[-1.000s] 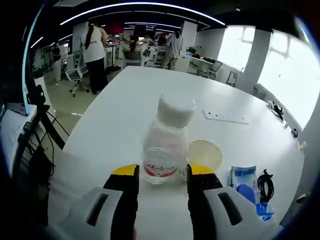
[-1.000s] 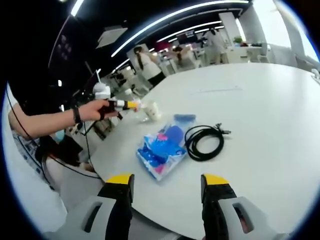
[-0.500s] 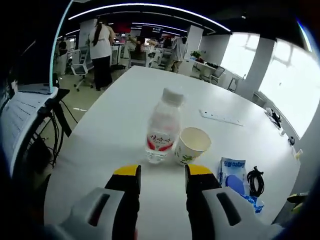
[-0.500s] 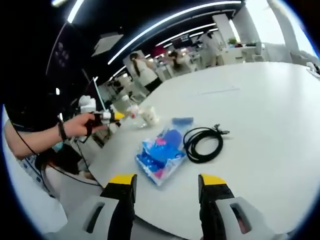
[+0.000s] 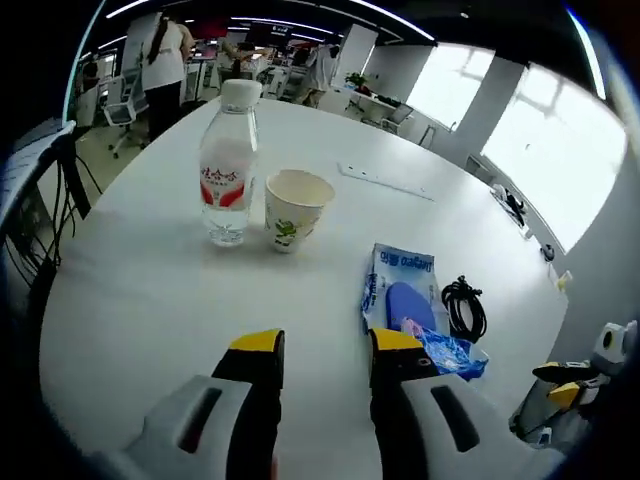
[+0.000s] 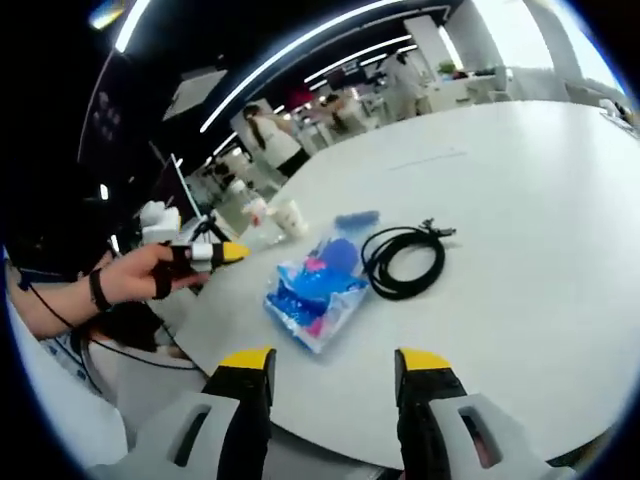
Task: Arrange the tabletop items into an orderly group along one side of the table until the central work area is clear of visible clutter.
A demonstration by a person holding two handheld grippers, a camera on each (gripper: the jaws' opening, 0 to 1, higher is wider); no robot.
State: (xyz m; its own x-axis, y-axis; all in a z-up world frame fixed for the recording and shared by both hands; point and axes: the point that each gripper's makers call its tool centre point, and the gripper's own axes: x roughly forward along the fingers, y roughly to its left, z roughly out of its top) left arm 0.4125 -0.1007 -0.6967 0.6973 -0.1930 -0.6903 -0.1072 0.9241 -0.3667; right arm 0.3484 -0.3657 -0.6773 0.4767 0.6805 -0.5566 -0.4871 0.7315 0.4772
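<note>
White table [image 5: 150, 300], blue packet [image 5: 405, 305] beyond left claw [image 5: 322, 345]

Near edge of the round white table [image 5: 130, 320] ahead of my left tongs is bare, free to pass. Far left, clear plastic water bottle with red label [image 5: 228, 165] and white paper cup [image 5: 293, 208] stand just beside each other. To the right, blue plastic packet [image 5: 408, 310] and coiled black cable [image 5: 465, 308] block the way.
</note>
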